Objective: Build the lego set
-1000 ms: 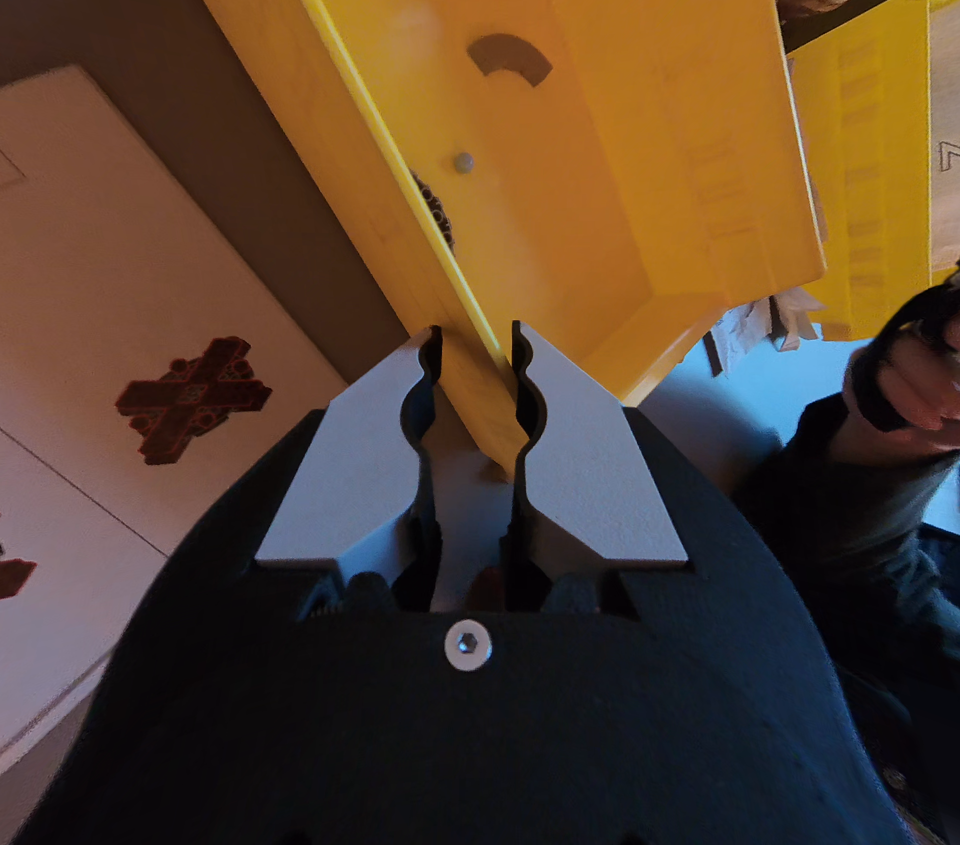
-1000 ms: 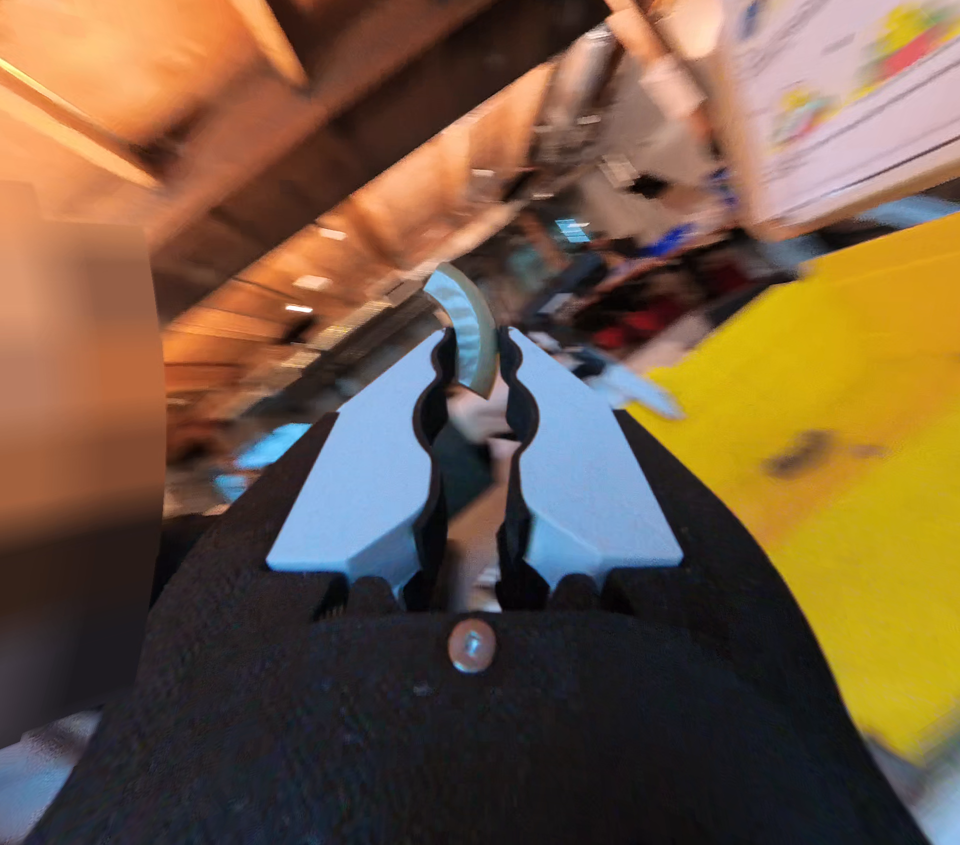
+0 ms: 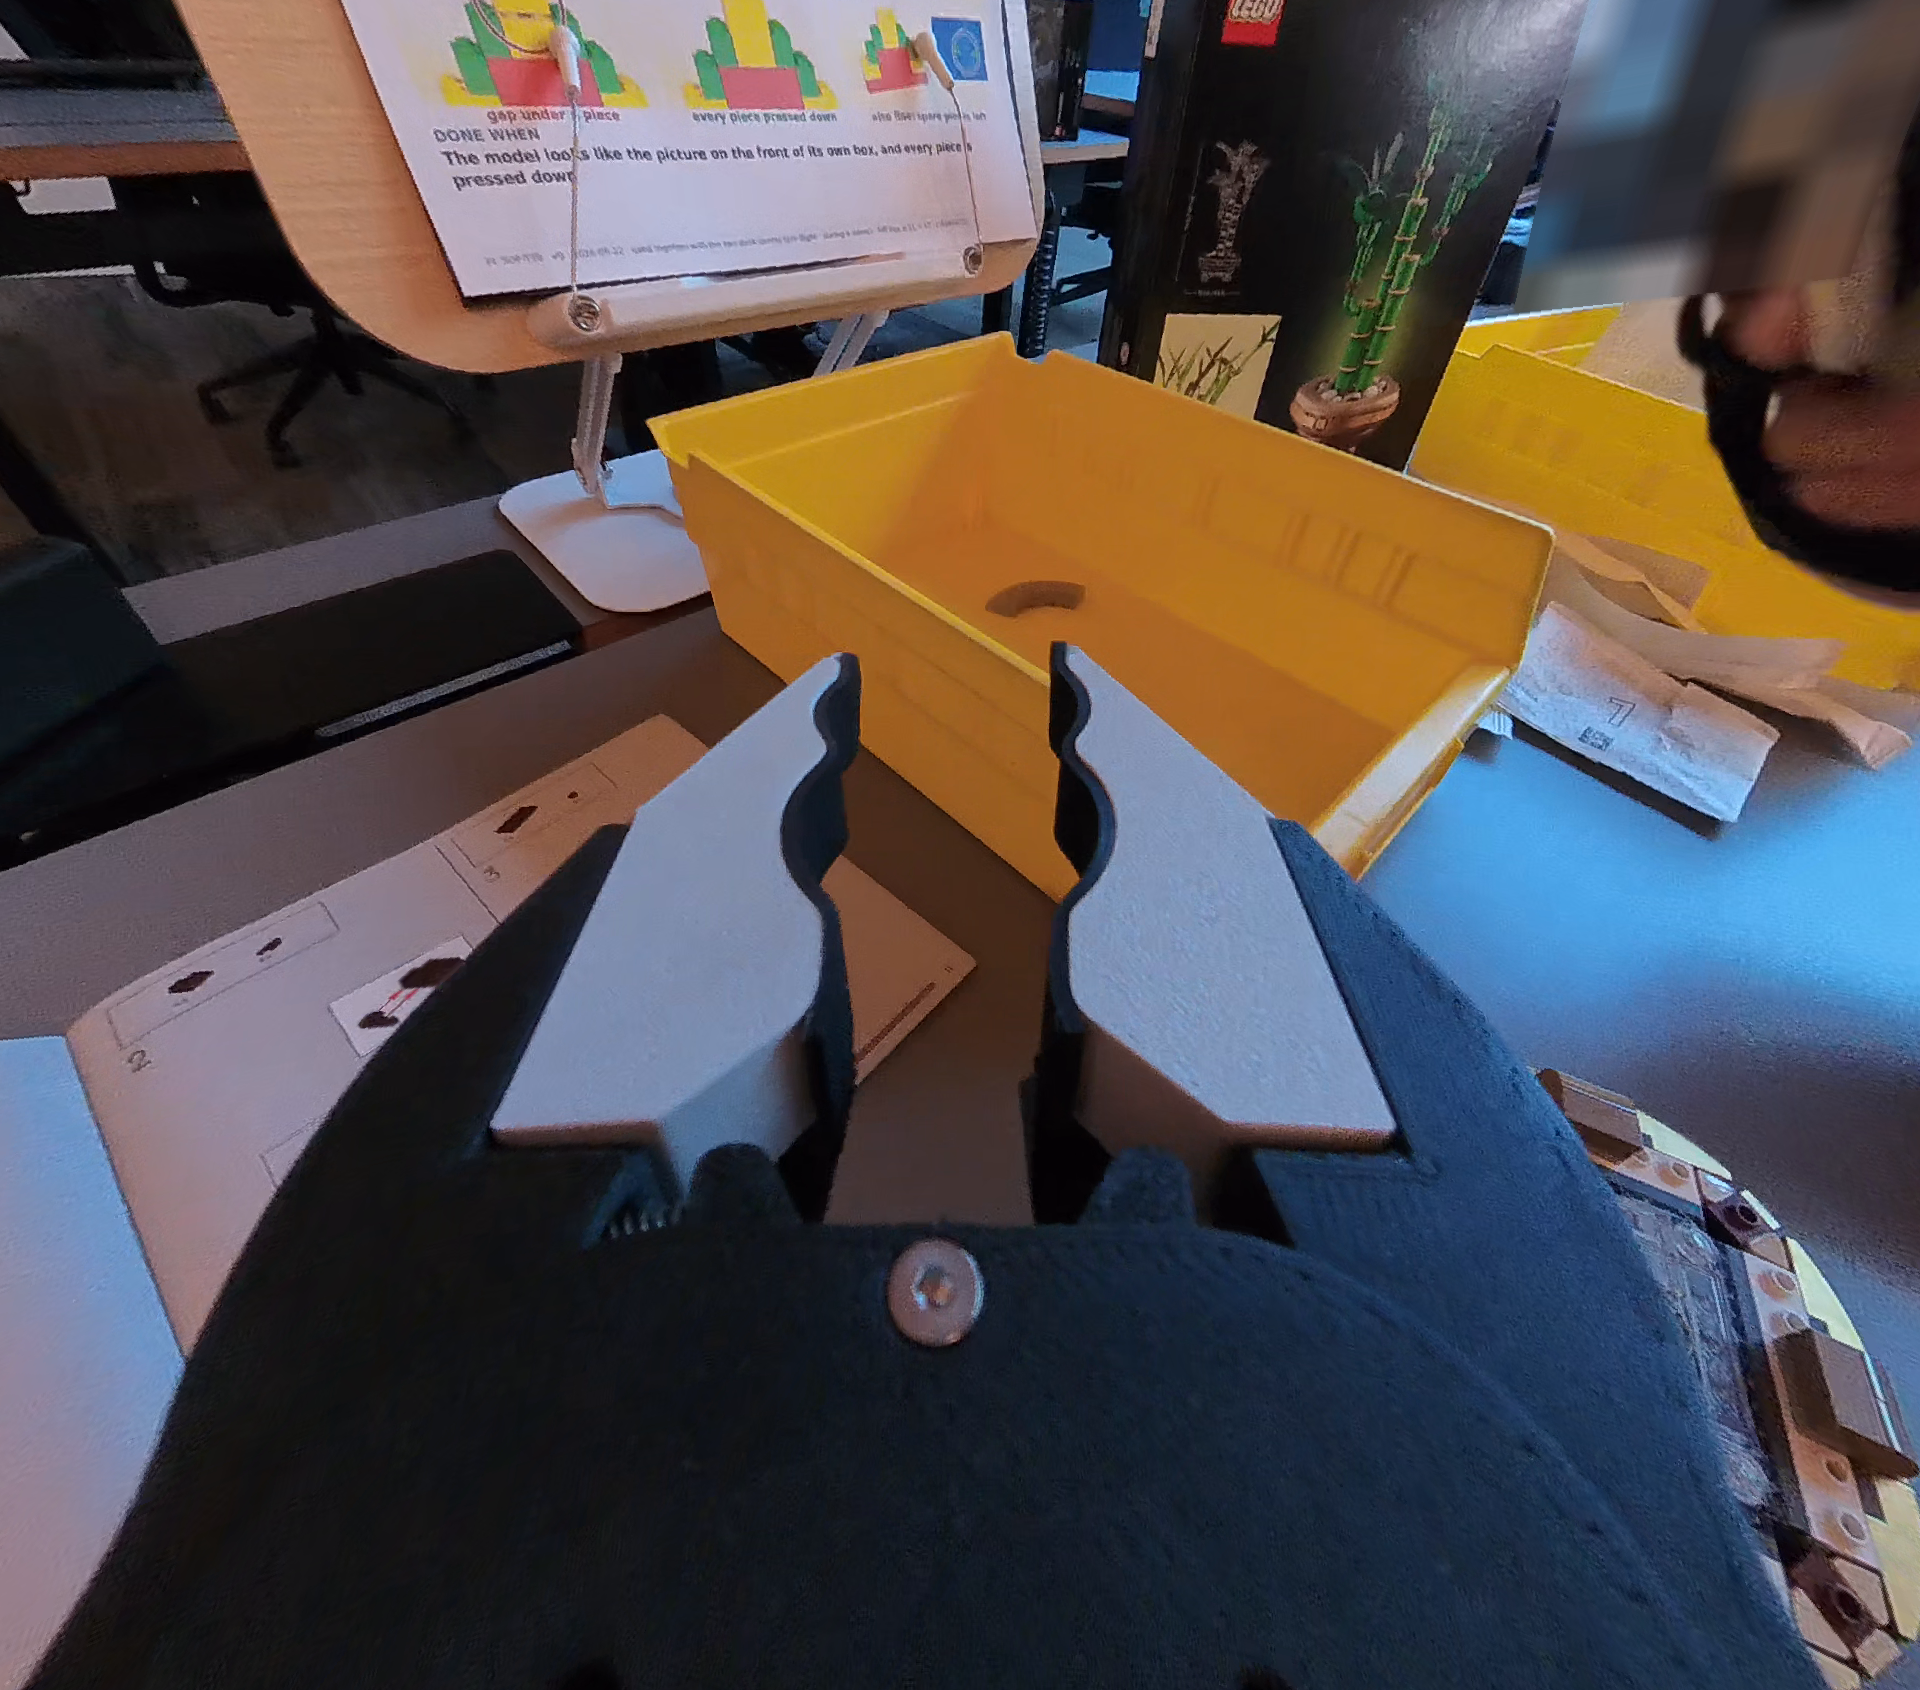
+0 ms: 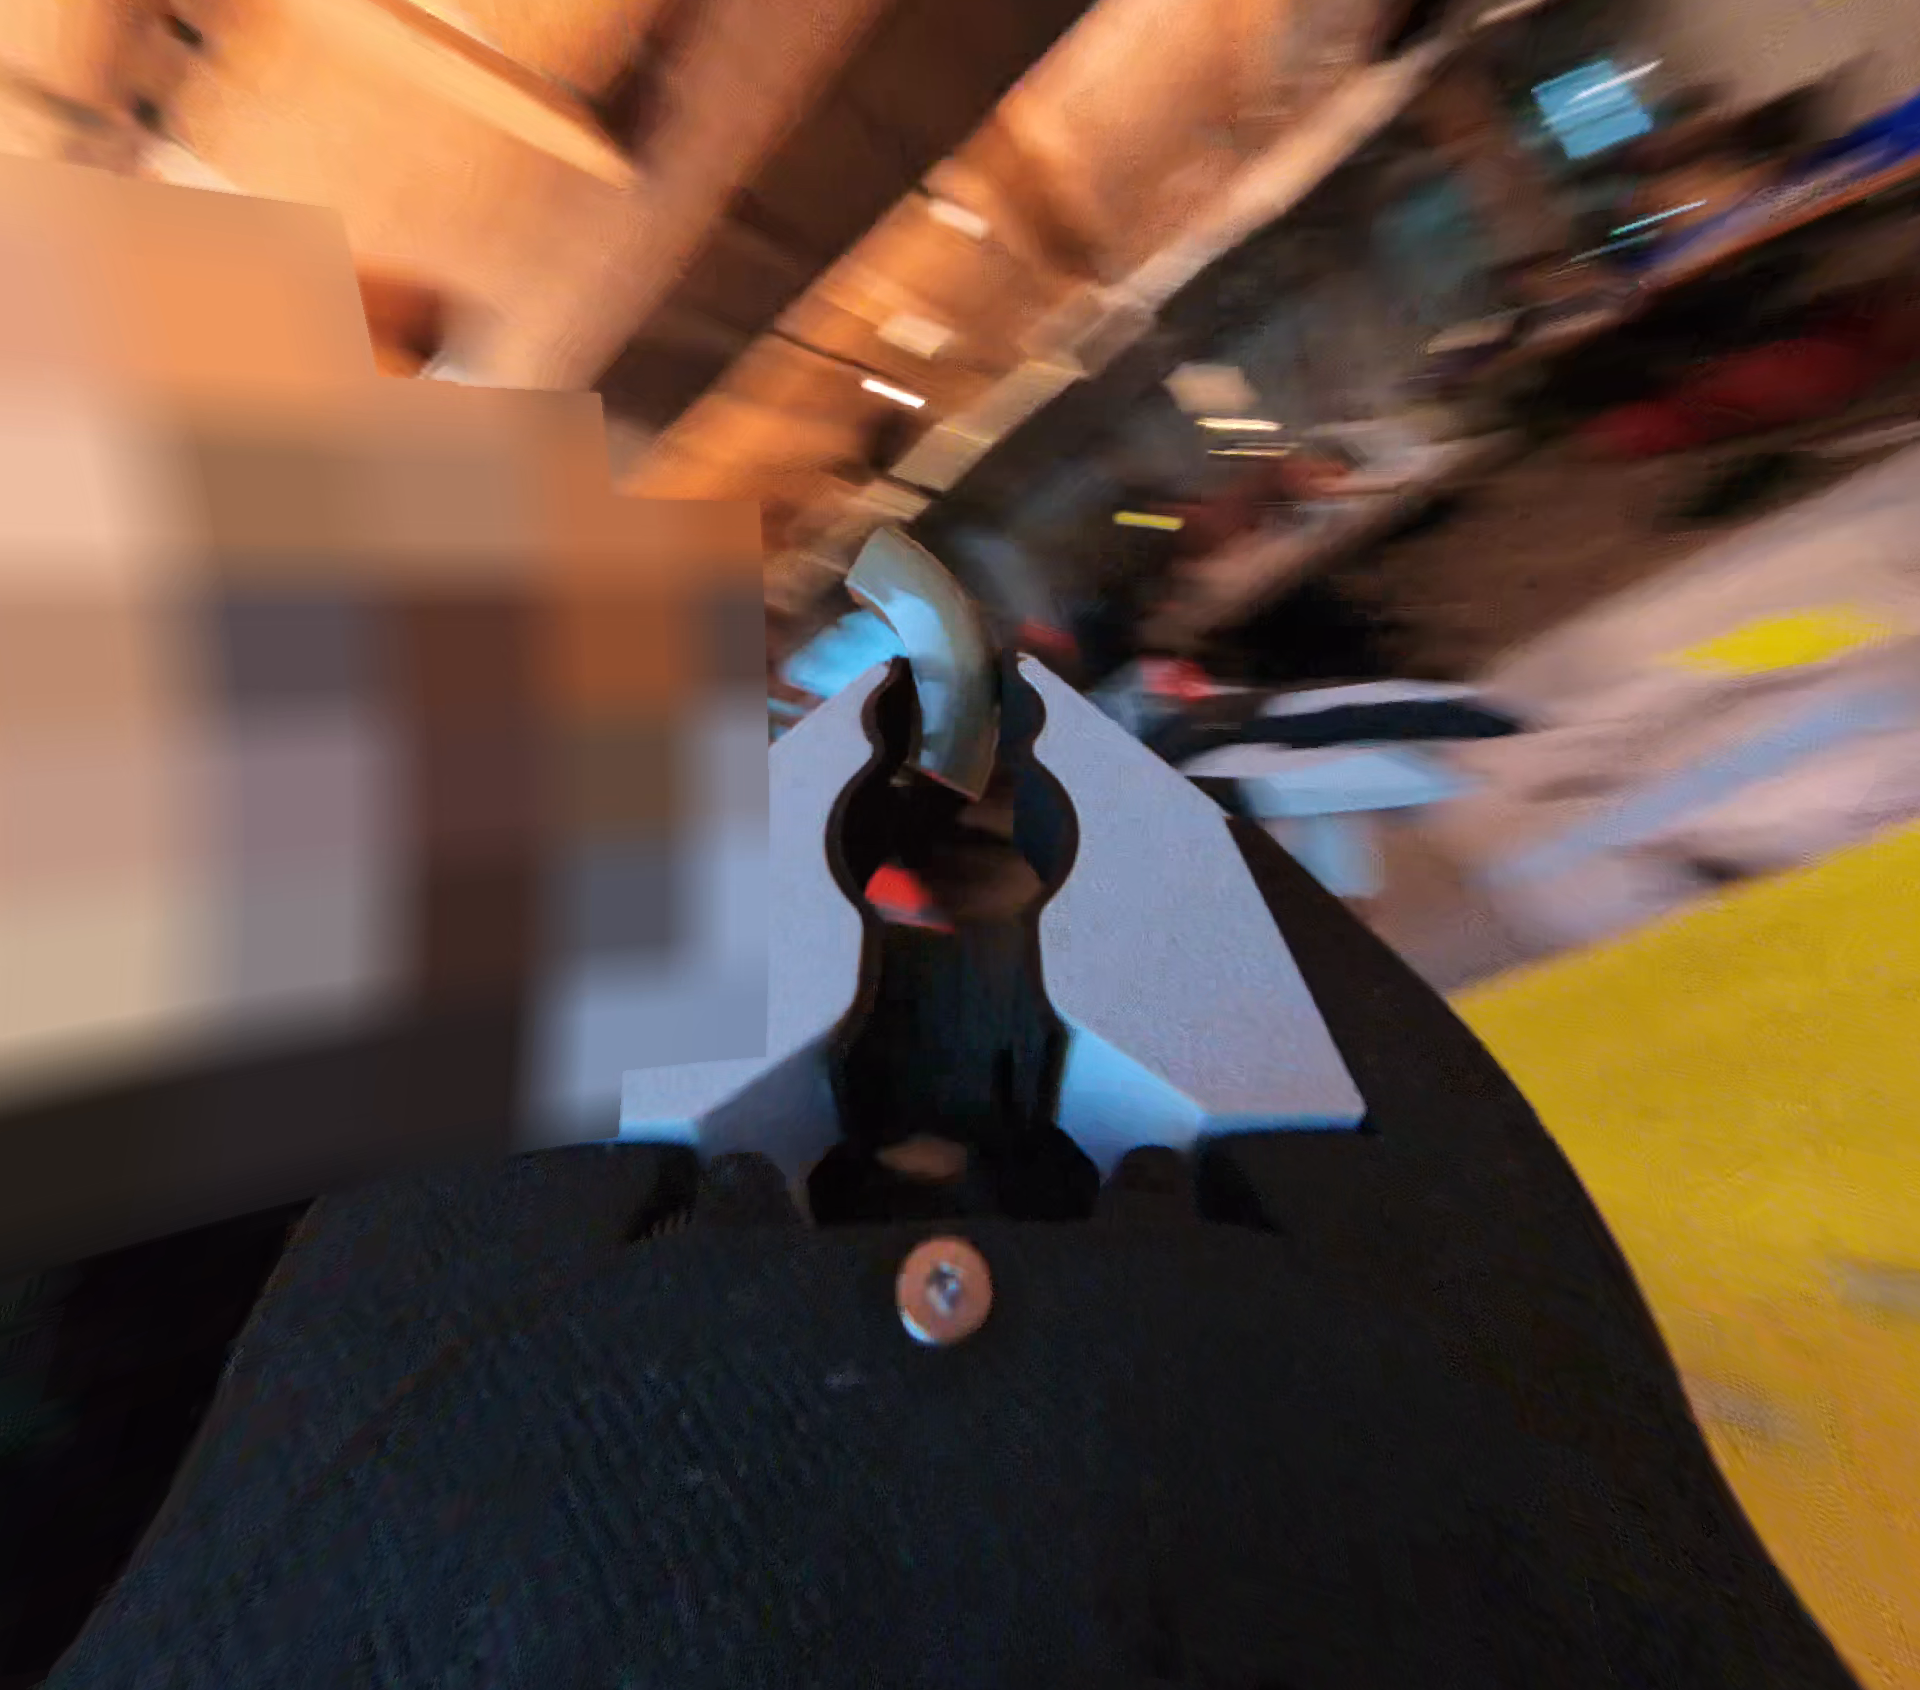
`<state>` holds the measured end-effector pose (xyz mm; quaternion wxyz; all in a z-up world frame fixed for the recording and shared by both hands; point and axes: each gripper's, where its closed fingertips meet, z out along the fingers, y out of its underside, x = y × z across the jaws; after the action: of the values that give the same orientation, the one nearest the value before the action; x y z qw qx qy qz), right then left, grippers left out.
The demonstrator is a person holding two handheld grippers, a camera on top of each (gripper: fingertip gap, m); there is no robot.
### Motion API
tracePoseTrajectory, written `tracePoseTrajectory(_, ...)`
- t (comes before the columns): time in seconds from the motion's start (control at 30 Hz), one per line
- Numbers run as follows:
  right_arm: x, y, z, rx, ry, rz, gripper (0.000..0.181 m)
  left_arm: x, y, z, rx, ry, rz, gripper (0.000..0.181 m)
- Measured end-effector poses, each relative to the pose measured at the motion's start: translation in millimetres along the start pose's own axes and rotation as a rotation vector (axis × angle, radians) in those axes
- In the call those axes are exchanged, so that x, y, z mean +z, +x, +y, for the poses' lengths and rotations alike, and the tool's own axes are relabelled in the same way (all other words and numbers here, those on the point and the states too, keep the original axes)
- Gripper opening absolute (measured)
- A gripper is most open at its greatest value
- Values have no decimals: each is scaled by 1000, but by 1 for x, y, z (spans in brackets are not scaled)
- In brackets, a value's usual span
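1. Left wrist view: the left claw [image 3: 951,705] stands apart with nothing between its fingers, above the table [image 3: 1558,934].
2. Just ahead of it sits a yellow bin [image 3: 831,591], upright on the table; one small curved grey piece [image 3: 1034,598] lies on the bin's floor, straight beyond the fingertips.
3. Below and to the left of the claw lies an open instruction booklet [image 3: 312,965] showing brown parts.
4. At the lower right edge, close beside the claw's body, shows part of a brown and tan brick build [image 3: 1829,1412].
5. Farther ahead on the right stands a black set box [image 3: 1330,186] with a bamboo plant pictured on it; to its left a sheet on a wooden stand [image 3: 260,113]; crumpled paper bags [image 3: 1642,705] lie to the right of the bin.
6. Right wrist view: the right claw [image 4: 951,674] is clamped on a curved pale piece [image 4: 930,653], held up in the air; the background is blurred, with yellow [image 4: 1714,1121] at the lower right.
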<state>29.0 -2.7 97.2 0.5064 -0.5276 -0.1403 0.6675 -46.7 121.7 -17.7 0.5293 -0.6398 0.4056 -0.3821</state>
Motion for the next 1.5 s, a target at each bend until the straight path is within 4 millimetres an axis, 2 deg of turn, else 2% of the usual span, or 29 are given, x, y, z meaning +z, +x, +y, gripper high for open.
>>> tracePoseTrajectory(0.07,2,12,-15,-511,-113,312,14,-1,-4,-1,-5,4,-8,34)
tracePoseTrajectory(0.13,-2,6,-37,-1016,-228,572,14,-1,-9,1,-9,4,-20,33)
tracePoseTrajectory(0.2,-6,-1,-46,-1371,-376,754,14,1,-12,7,-18,-15,-22,33)
tracePoseTrajectory(0.27,-7,0,-33,-1500,-524,790,14,5,-15,16,-23,-43,-22,32)
tracePoseTrajectory(0.37,-25,23,-23,-1581,-710,905,15,10,-16,27,-17,-88,-18,32)
tracePoseTrajectory(0.43,-33,40,-19,-1577,-786,934,15,11,-18,31,-7,-112,-24,31)
tracePoseTrajectory(0.5,-42,63,-7,-1487,-849,918,15,9,-20,31,2,-118,-32,32)
tracePoseTrajectory(0.57,-68,104,6,-1245,-931,994,15,8,-21,28,4,-109,-37,31)
tracePoseTrajectory(0.63,-103,148,29,-827,-1018,1141,15,6,-24,25,3,-94,-48,30)
tracePoseTrajectory(0.67,-113,163,37,-700,-1022,1196,15,6,-25,24,1,-90,-50,29)
tracePoseTrajectory(0.73,-119,183,50,-618,-1018,1218,15,6,-26,26,-11,-96,-49,29)
tracePoseTrajectory(0.77,-128,187,47,-623,-1065,1296,15,7,-26,28,-17,-102,-46,29)
tracePoseTrajectory(0.83,-123,188,45,-703,-1072,1306,14,8,-25,31,-27,-116,-38,29)
tracePoseTrajectory(0.97,-113,187,44,-699,-1034,1312,15,8,-23,29,-31,-112,-31,28)
tracePoseTrajectory(1.03,-108,193,47,-681,-992,1313,15,7,-23,28,-26,-111,-32,28)
tracePoseTrajectory(1.07,-109,198,48,-668,-984,1338,18,7,-23,27,-23,-112,-34,28)
tracePoseTrajectory(1.13,-117,204,51,-652,-1030,1386,41,6,-22,27,-22,-114,-34,29)
tracePoseTrajectory(1.17,-116,202,56,-633,-1055,1369,44,6,-22,27,-26,-119,-31,30)
tracePoseTrajectory(1.2,-109,198,59,-631,-1056,1335,40,5,-21,27,-32,-122,-25,31)
tracePoseTrajectory(1.27,-85,180,56,-693,-1019,1254,31,3,-19,23,-37,-122,-15,31)
tracePoseTrajectory(1.33,-48,149,73,-712,-1027,1060,20,1,-18,19,-32,-107,-11,31)
tracePoseTrajectory(1.4,-22,120,105,-626,-1070,865,14,1,-16,18,-33,-104,-1,31)
tracePoseTrajectory(1.47,-18,109,133,-497,-1138,779,11,3,-13,21,-50,-111,29,32)
tracePoseTrajectory(1.5,-24,113,143,-459,-1187,791,11,4,-12,23,-63,-116,43,32)
